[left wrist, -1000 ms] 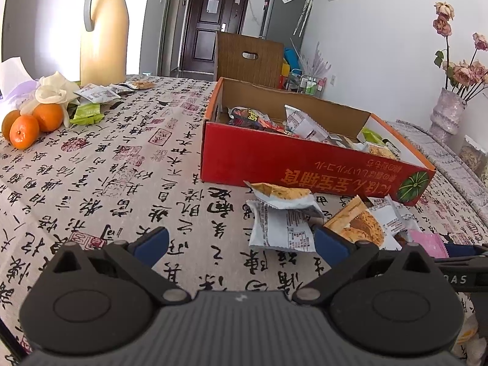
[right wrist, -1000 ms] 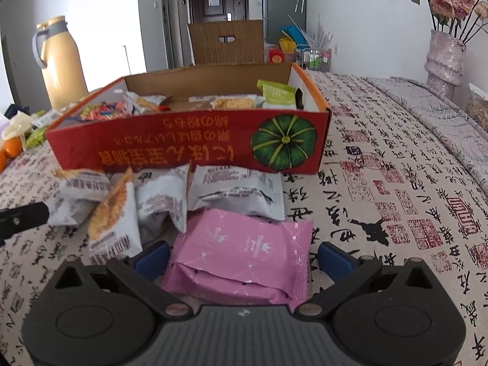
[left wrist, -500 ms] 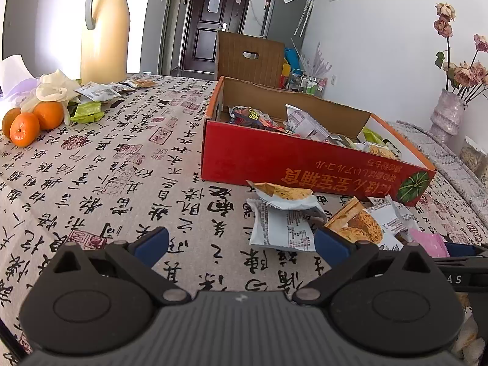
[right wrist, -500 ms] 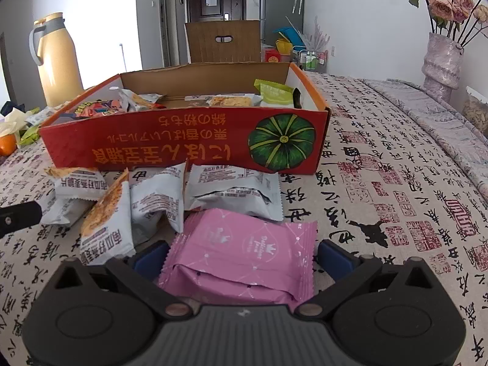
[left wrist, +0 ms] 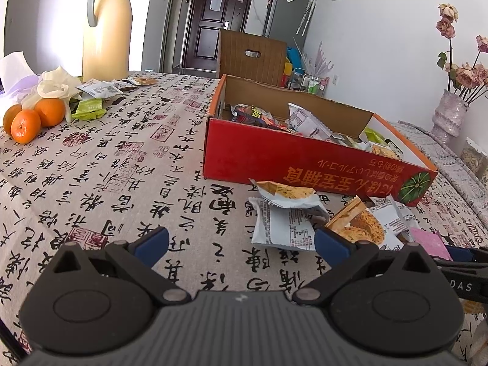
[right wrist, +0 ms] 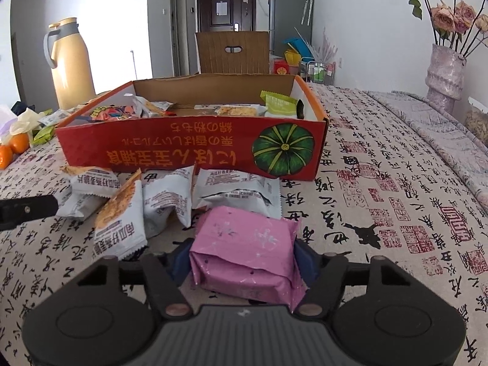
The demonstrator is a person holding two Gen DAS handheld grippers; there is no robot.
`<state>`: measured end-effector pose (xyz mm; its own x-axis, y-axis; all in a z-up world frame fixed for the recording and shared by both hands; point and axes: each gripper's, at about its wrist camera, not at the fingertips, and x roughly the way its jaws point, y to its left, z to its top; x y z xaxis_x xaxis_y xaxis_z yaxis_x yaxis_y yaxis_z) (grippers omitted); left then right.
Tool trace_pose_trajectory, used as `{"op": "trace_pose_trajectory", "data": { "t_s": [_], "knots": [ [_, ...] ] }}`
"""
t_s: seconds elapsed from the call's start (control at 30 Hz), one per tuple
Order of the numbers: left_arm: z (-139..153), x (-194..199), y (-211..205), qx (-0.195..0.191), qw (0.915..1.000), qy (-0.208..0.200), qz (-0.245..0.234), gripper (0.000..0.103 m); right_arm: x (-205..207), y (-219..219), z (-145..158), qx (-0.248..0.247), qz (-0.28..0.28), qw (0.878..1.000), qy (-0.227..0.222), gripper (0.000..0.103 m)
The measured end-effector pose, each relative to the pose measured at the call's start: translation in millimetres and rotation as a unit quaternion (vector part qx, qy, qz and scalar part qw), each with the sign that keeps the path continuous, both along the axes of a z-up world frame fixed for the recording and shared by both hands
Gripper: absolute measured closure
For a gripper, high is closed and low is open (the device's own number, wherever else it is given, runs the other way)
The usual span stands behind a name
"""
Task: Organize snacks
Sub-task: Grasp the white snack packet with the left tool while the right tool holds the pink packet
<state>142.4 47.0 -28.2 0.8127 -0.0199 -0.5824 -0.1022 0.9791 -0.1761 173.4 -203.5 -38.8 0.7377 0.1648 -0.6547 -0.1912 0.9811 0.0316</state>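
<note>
Right now the right hand-held gripper [right wrist: 241, 259] is closing its jaws on the pink snack packet [right wrist: 244, 244], which lies on the bench [right wrist: 381, 213] just in front of the red cardboard box [right wrist: 189, 146]. The blue pads sit against the packet's two sides, and its wrapper looks slightly bunched, so the grip seems to be taking hold from the short edges, where the soft pack gives least. Several white snack packets [right wrist: 170, 198] are heaped between the pink one and the box wall, probably waiting their turn. The box is already partly filled with assorted snacks, so it likely serves as the collecting place. The left hand-held gripper [left wrist: 241, 241] hovers with its jaws wide apart and nothing between them, over bare cloth near the same heap, seemingly kept clear so it does not crowd the pickup.
</note>
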Motion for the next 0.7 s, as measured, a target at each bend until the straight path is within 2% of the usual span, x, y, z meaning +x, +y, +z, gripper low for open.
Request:
{"op": "trace_pose_trajectory", "data": {
  "t_s": [0.5,0.7],
  "knots": [
    [7.6,2.0,-2.4,0.006,0.9999,0.011,-0.004,0.000,-7.9,-22.2,11.9,0.010,-0.028,0.999,-0.028,0.036],
    [15.7,13.3,-15.9,0.047,0.9986,0.025,-0.008,0.000,-9.5,-30.8,13.2,0.016,-0.041,0.998,-0.033,0.036]
  ]
}}
